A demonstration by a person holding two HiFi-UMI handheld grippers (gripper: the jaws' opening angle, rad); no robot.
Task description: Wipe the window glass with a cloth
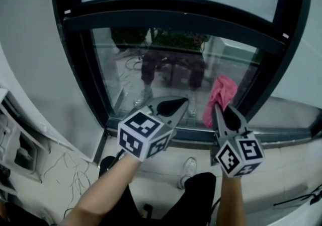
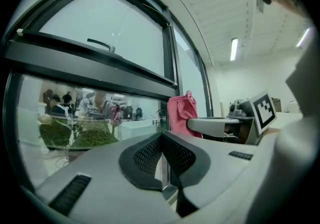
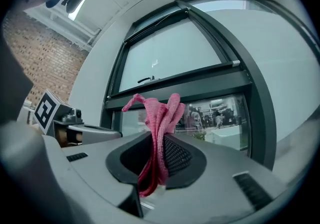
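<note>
I am holding the left gripper [image 1: 171,106] with its 2 jaws pressed together on nothing, and beside it the right gripper [image 1: 223,114] is clamping the pink cloth [image 1: 221,91], whose loose end is sticking up past the jaws. Beyond them, the cloth is sitting by the lower right corner of the window glass [image 1: 151,69]; I cannot tell whether it is touching.

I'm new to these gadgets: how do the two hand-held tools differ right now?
The right tool grips a pink cloth; the left tool is shut on nothing. The right tool sits toward the glass's right edge; the left tool nearer its middle. Both carry marker cubes.
</note>
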